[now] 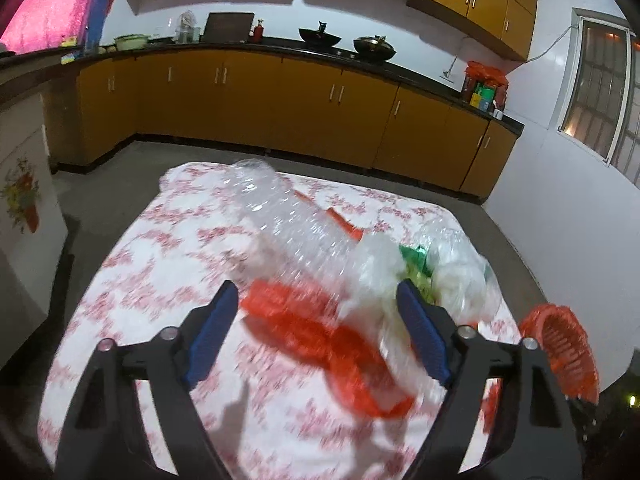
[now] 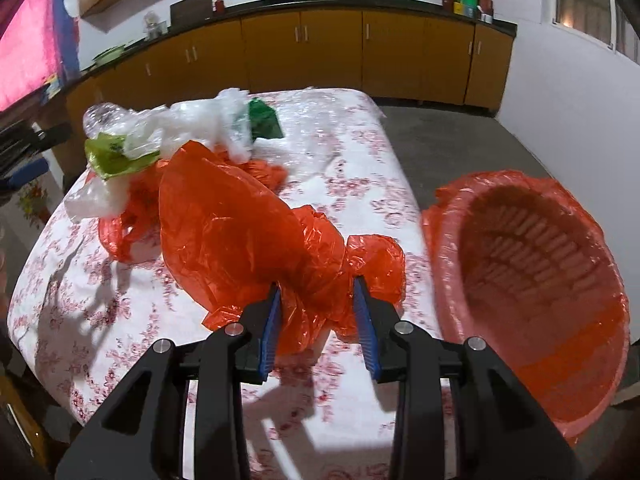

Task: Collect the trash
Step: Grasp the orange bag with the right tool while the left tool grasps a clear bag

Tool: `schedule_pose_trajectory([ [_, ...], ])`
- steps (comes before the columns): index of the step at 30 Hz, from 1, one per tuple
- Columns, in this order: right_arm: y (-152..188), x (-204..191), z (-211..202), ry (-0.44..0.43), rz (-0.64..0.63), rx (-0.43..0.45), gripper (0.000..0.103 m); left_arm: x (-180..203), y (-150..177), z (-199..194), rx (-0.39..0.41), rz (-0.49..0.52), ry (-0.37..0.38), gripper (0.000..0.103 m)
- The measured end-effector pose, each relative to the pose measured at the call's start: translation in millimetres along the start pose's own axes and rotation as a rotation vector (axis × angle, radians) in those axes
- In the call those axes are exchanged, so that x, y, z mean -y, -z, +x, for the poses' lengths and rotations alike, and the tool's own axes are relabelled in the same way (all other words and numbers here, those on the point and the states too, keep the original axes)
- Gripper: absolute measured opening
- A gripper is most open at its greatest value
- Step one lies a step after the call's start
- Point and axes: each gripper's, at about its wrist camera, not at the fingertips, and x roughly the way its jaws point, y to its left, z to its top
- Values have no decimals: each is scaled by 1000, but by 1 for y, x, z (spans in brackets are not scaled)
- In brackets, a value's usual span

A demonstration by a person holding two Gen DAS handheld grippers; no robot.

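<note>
A table with a white and red floral cloth [image 2: 360, 152] holds plastic trash. My right gripper [image 2: 318, 280] is closed around a crumpled orange plastic bag [image 2: 240, 232] and holds it above the cloth. Beside it on the right stands an orange basket lined with an orange bag [image 2: 532, 280]. Further back lie clear and white plastic wrap [image 2: 192, 120], a green wrapper [image 2: 116, 158] and a dark green packet [image 2: 264, 120]. My left gripper [image 1: 316, 296] is open above a clear plastic bottle [image 1: 288, 216] and an orange bag [image 1: 312, 332]. The basket's rim [image 1: 560, 344] shows at right.
Yellow kitchen cabinets [image 1: 280, 96] with a dark counter run behind the table, with woks [image 1: 320, 36] and jars on it. Grey floor [image 2: 460, 136] surrounds the table. A white wall and window [image 1: 600, 92] are at right.
</note>
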Motion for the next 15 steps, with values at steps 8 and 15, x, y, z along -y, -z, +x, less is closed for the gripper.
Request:
schedule_pose_trajectory([
  [8, 3, 2, 3, 3, -9, -3, 35, 10, -6, 45, -130, 11, 56, 61],
  [15, 4, 3, 3, 2, -7, -2, 35, 26, 4, 49, -159, 73, 114, 51],
])
